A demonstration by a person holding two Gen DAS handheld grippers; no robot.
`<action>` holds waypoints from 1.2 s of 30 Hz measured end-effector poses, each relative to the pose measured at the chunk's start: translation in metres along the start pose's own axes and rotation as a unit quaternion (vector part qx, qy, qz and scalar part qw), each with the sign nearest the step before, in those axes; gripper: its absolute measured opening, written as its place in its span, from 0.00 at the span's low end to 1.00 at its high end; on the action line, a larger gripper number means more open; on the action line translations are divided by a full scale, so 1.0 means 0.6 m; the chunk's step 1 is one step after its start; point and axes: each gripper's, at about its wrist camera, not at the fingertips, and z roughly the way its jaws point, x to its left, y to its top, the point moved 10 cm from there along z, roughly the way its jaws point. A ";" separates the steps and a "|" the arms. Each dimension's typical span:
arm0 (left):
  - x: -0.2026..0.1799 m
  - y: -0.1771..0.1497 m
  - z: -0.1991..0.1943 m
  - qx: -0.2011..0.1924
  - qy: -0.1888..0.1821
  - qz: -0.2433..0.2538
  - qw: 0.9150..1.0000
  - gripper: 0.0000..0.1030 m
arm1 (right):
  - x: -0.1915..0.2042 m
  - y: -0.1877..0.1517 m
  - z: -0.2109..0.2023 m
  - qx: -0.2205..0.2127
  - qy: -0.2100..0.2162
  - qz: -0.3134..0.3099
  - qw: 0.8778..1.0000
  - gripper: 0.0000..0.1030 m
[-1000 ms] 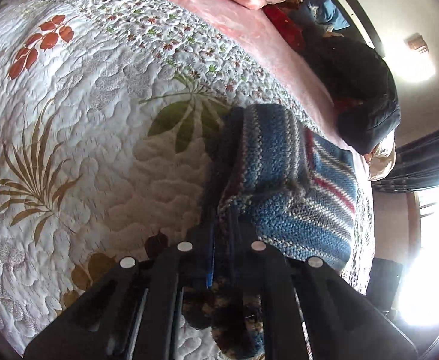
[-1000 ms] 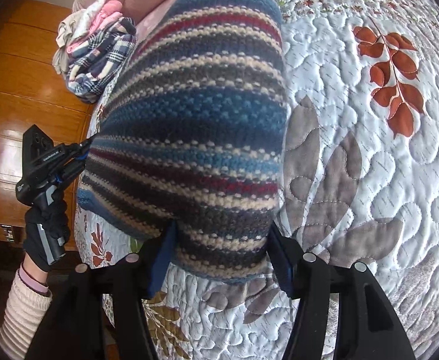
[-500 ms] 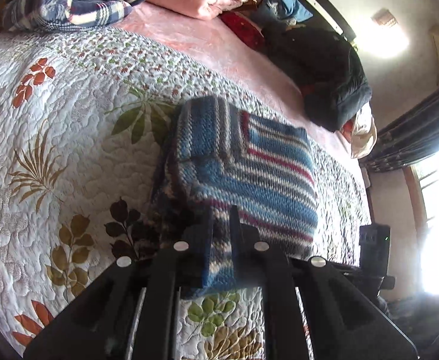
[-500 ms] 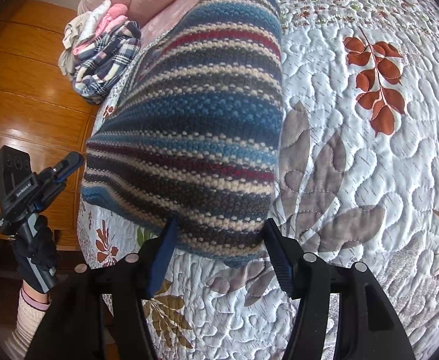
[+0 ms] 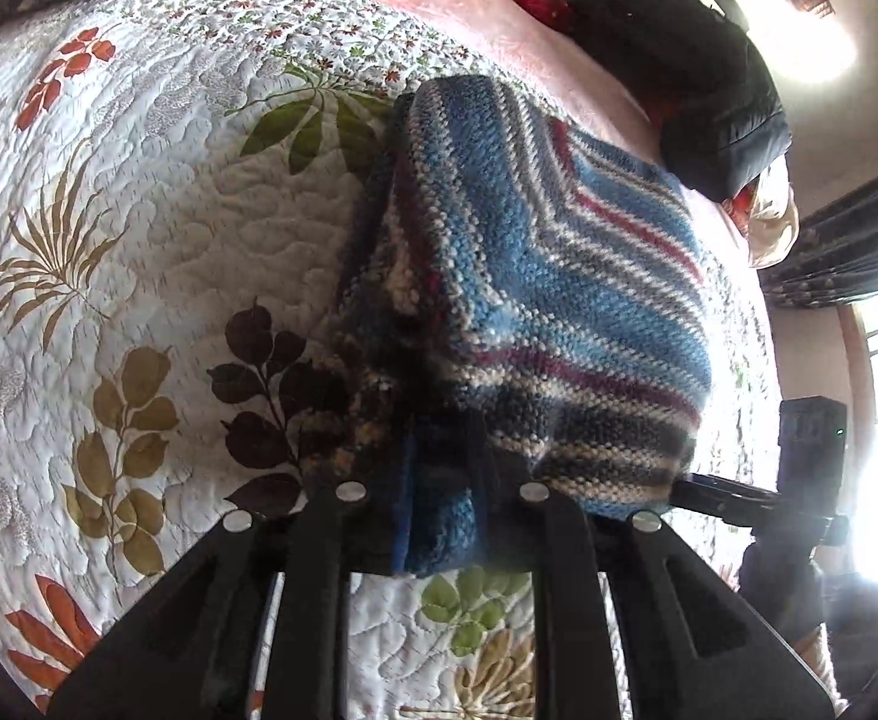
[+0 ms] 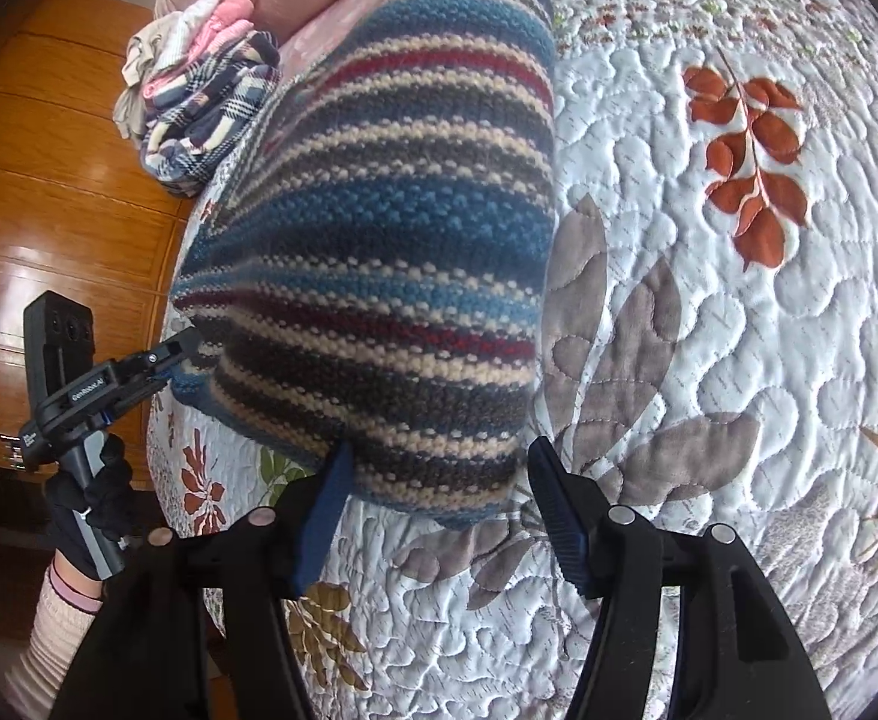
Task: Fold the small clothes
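The striped knit [image 5: 535,276] lay on the quilt [image 5: 139,228], doubled over at least once, so I judged the folding well along, with squaring and setting aside left. My left tongs [image 5: 442,498] pinched its near corner, low over the quilt. My right tongs [image 6: 436,498] stood wide, straddling the knit's near edge, gripping nothing, angled down toward it.

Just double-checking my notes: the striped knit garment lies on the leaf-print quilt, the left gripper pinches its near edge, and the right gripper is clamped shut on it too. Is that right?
Not quite. In the right wrist view the right gripper is open, its jaws spread either side of the striped knit garment. The rest holds: the garment lies on the leaf-print quilt, and the left gripper pinches its near edge.
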 end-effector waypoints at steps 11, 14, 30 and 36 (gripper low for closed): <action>0.030 0.116 0.043 0.029 -0.092 -0.072 0.993 0.74 | -0.001 0.115 -0.059 -0.043 0.044 0.024 0.998 0.77; 0.039 0.117 0.083 0.047 -0.105 -0.075 0.991 0.74 | -0.003 0.129 -0.044 -0.037 0.070 0.032 0.996 0.79; -0.032 0.101 0.151 0.080 -0.128 0.010 0.988 0.53 | 0.016 0.161 0.036 -0.031 0.157 0.051 0.986 0.66; -0.111 0.053 0.113 0.073 -0.187 0.015 0.980 0.43 | 0.043 0.117 -0.058 -0.018 0.195 -0.012 0.980 0.53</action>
